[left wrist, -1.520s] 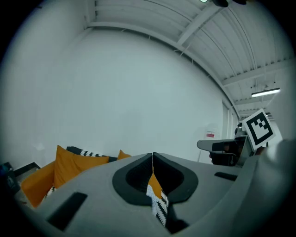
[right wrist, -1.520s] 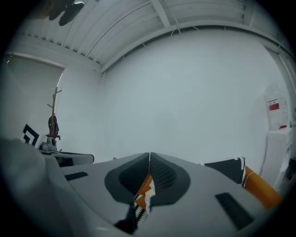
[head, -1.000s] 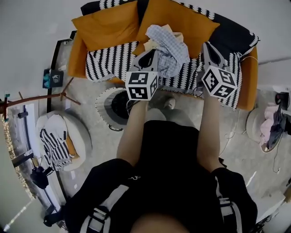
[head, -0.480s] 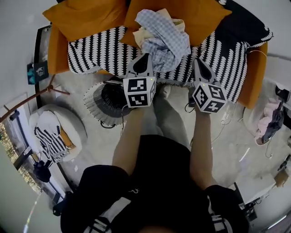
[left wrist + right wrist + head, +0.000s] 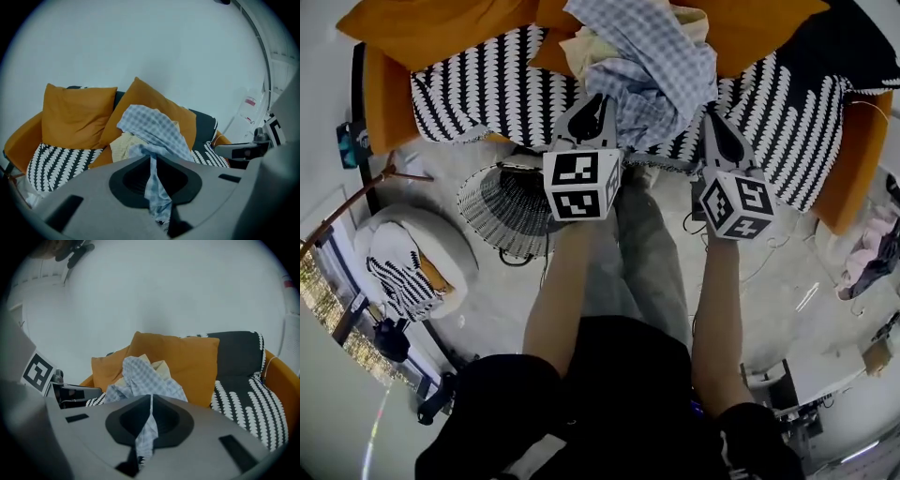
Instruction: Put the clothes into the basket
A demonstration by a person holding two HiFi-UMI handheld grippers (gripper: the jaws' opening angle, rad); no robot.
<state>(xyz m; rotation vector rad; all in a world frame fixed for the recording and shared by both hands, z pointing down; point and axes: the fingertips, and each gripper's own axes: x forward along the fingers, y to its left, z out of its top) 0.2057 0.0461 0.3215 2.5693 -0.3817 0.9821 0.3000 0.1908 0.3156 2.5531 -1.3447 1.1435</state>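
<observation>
The left hand-held gripper [image 5: 592, 105] is clenched on a fold of the blue-and-white checked cloth shirt [image 5: 661, 66]. The right hand-held gripper [image 5: 713, 124] pinches the same shirt. The shirt lies on the orange sofa [image 5: 380, 98], by a pale yellow cloth [image 5: 586, 52]. What looks like a round dark basket [image 5: 502, 202] stands on the floor beside the sofa.

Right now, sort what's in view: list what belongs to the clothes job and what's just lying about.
Job: checked shirt, pinched by left gripper and right gripper; cream garment; wire basket.
Lying about: orange cushions; striped sofa cover; round white seat.
</observation>
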